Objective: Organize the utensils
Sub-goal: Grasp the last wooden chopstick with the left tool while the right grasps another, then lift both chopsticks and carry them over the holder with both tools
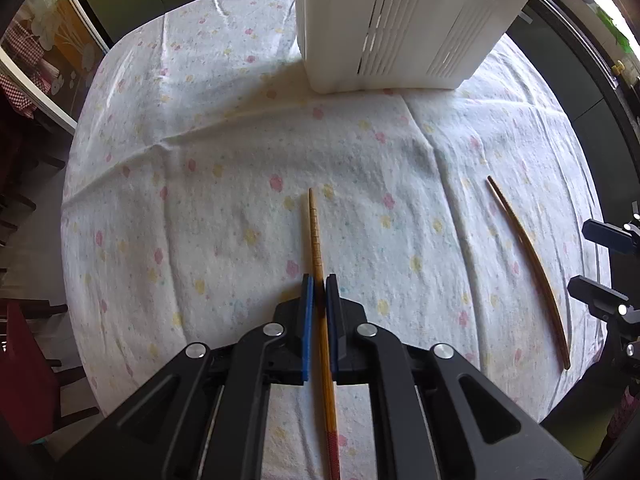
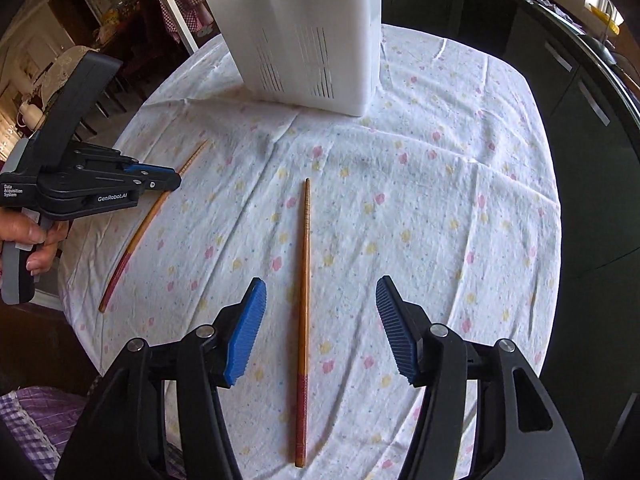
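Left gripper [image 1: 319, 284] pinches one chopstick [image 1: 316, 236] near its tail; it may pivot, missing the white holder [image 1: 384, 28], upper centre; right gripper [image 2: 320, 300] hangs open above the other chopstick [image 2: 305, 280].

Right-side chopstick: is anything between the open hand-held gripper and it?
Nothing visible. The chopstick lies alone on the floral tablecloth, between the spread blue pads of the right hand-held gripper. The cloth on to the white utensil holder also looks bare.
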`<state>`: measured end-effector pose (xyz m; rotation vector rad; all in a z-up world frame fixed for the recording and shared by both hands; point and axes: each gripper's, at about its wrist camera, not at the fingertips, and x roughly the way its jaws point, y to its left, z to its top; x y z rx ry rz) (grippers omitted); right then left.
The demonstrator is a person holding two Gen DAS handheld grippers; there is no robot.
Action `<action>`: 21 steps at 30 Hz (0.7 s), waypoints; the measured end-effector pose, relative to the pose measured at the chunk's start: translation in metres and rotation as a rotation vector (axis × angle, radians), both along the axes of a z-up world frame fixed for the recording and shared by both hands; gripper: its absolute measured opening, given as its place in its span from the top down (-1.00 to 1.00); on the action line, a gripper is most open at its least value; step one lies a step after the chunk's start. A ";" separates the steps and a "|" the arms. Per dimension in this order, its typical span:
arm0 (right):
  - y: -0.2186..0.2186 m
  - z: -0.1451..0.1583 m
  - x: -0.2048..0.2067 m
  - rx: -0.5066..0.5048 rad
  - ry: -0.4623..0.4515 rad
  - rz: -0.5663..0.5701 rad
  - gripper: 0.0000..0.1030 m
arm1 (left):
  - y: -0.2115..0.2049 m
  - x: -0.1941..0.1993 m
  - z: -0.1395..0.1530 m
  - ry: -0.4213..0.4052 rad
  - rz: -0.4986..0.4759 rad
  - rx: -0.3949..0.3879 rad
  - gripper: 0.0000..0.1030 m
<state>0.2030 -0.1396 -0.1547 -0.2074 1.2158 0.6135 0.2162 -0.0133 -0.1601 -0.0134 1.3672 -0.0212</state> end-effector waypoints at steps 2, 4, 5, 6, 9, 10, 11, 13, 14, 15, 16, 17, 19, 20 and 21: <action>0.011 -0.009 0.007 -0.022 0.021 0.021 -0.11 | 0.006 -0.001 0.005 -0.014 0.002 -0.007 0.88; 0.022 -0.017 0.015 -0.054 0.029 0.032 -0.11 | 0.012 -0.002 0.013 -0.040 0.000 -0.008 0.88; 0.026 -0.020 0.019 -0.066 0.035 0.036 -0.10 | 0.011 -0.004 0.021 -0.054 -0.003 -0.005 0.88; 0.030 -0.023 0.022 -0.075 0.038 0.039 -0.08 | 0.013 -0.006 0.026 -0.068 -0.005 -0.004 0.88; 0.041 -0.028 0.029 -0.104 0.040 0.051 -0.01 | 0.014 -0.015 0.041 -0.097 -0.015 -0.013 0.88; 0.044 -0.029 0.031 -0.115 0.038 0.053 0.03 | 0.014 -0.017 0.046 -0.105 -0.017 -0.016 0.88; 0.047 -0.029 0.033 -0.125 0.033 0.059 0.05 | 0.014 -0.019 0.049 -0.113 -0.020 -0.018 0.88; 0.054 -0.029 0.033 -0.156 0.023 0.065 0.20 | 0.011 -0.022 0.056 -0.127 -0.032 -0.015 0.88; 0.056 -0.028 0.034 -0.169 0.018 0.072 0.25 | 0.008 -0.024 0.058 -0.134 -0.035 -0.013 0.88; 0.059 -0.028 0.034 -0.170 0.023 0.077 0.32 | 0.006 -0.028 0.060 -0.140 -0.039 -0.013 0.88; 0.062 -0.028 0.034 -0.176 0.023 0.083 0.35 | 0.004 -0.028 0.062 -0.143 -0.044 -0.014 0.88; 0.067 -0.028 0.033 -0.182 0.022 0.094 0.45 | 0.005 -0.028 0.062 -0.145 -0.050 -0.017 0.88; 0.073 -0.027 0.031 -0.183 0.025 0.106 0.66 | 0.004 -0.028 0.064 -0.150 -0.058 -0.018 0.88; 0.074 -0.027 0.031 -0.178 0.035 0.107 0.72 | 0.003 -0.030 0.065 -0.152 -0.064 -0.018 0.88; 0.076 -0.027 0.031 -0.168 0.045 0.103 0.88 | 0.002 -0.031 0.066 -0.154 -0.069 -0.019 0.88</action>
